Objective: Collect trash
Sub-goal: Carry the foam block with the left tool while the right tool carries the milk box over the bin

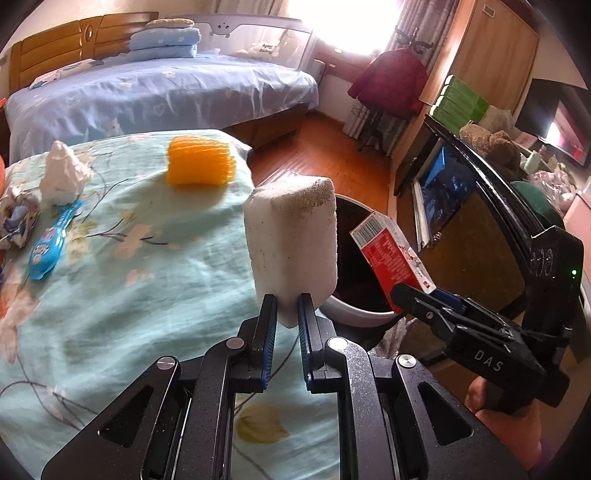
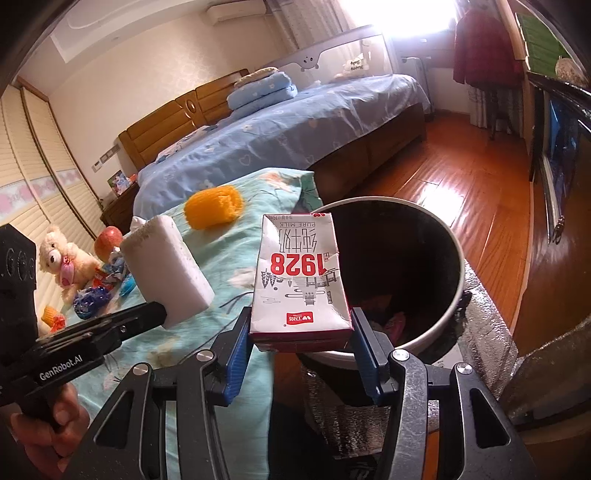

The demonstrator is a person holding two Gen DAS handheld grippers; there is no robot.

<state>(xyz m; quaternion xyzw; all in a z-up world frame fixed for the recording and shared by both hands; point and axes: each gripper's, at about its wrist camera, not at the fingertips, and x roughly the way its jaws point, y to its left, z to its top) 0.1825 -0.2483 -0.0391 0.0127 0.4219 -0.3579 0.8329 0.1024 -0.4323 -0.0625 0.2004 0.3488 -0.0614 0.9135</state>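
left wrist view: left claw (image 1: 287,308) grasps foam block (image 1: 291,240), right claw (image 2: 301,334) grips milk carton (image 2: 299,280) beside floral bedspread (image 1: 110,277).

Gritty foam block (image 1: 291,243), creased paper carton (image 2: 301,280)

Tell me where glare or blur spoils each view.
Left wrist view: the window is blown out white, the orange foam net looks slightly smeared, the foam block stays sharp. Right wrist view: the window flares again, sunlight glares off the wood floor, and the milk carton print stays legible; fisheye bending curves both edges.
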